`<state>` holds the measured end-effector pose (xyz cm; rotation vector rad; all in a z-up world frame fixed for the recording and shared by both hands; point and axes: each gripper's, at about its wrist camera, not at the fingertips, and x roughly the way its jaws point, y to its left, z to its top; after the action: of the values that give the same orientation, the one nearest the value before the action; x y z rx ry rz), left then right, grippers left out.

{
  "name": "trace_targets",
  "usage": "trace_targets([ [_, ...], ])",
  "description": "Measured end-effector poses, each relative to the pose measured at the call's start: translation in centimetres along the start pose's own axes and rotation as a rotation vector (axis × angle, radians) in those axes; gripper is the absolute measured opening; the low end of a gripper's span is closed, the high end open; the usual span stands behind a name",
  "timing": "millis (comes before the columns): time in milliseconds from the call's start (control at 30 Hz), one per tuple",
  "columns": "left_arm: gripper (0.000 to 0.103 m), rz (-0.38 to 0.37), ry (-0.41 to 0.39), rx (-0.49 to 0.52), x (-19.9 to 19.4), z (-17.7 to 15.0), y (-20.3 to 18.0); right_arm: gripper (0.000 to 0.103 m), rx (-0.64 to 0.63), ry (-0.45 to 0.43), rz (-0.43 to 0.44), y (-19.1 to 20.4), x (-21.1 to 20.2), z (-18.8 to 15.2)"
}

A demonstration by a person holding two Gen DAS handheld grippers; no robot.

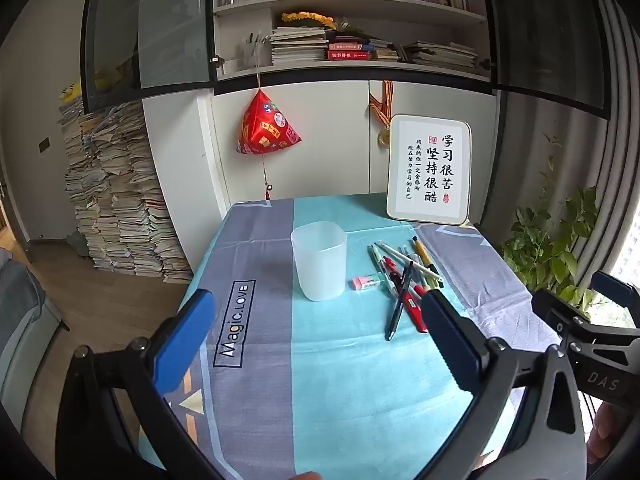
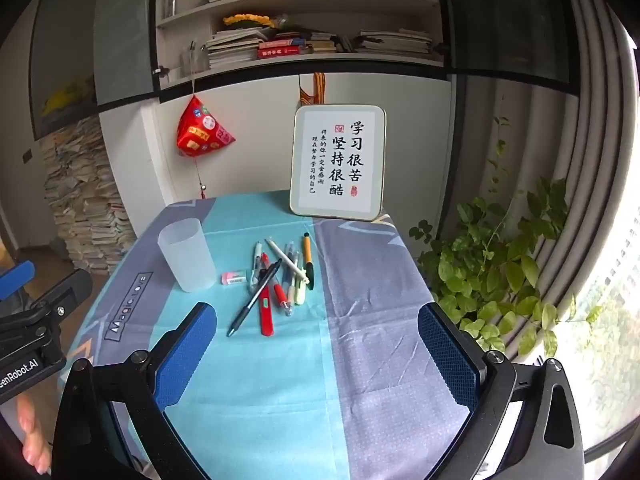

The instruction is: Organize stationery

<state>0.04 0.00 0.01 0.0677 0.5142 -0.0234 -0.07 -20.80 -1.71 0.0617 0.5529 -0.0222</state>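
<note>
Bookshelves (image 1: pixel 352 12) fill the upper frame above a worktop (image 1: pixel 360 380) draped in a teal-and-grey cloth. At centre stands a plastic cup (image 1: pixel 319 260), with an eraser (image 1: pixel 366 282) and scattered pens (image 1: pixel 404 276) to its right. Left gripper (image 1: pixel 320 340) and right gripper (image 2: pixel 318 344) both gape wide, empty.

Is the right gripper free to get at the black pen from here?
Probably yes. The right gripper is open and empty, and bare cloth lies between it and the black pen, which rests on top of the pile with its tip nearest.
</note>
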Motion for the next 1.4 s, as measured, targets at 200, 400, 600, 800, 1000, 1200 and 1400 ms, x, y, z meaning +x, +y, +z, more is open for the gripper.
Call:
trace_targets([
  [200, 0.102, 0.009, -0.014, 0.012, -0.1, 0.2, -0.4, 0.101, -0.007, 0.009, -0.005, 0.0, 0.3, 0.0],
  [400, 0.102, -0.019, -0.031, 0.0, -0.1, 0.0, -0.2, 0.101, -0.009, 0.009, -0.009, 0.4, 0.6, -0.3],
  [600, 0.101, -0.027, -0.033, -0.006, -0.1, 0.1, -0.1, 0.101, -0.013, 0.007, -0.014, 0.1, 0.4, 0.0],
  [800, 0.102, -0.024, -0.036, -0.008, -0.2, 0.2, -0.1, 0.101, -0.011, 0.007, -0.011, 0.1, 0.5, -0.1],
  [1000, 0.102, -0.025, -0.038, -0.005, -0.2, 0.4, -0.1, 0.101, -0.015, 0.0, -0.017, 0.2, 0.2, 0.4],
  [1200, 0.101, -0.007, -0.046, 0.024, 0.0, 0.4, -0.6, 0.101, -0.021, -0.007, -0.025, 0.3, 0.0, 0.7],
  [1400, 0.101, -0.009, -0.052, 0.03, 0.2, 0.2, -0.8, 0.101, -0.023, -0.008, -0.025, 0.3, 0.2, 0.6],
])
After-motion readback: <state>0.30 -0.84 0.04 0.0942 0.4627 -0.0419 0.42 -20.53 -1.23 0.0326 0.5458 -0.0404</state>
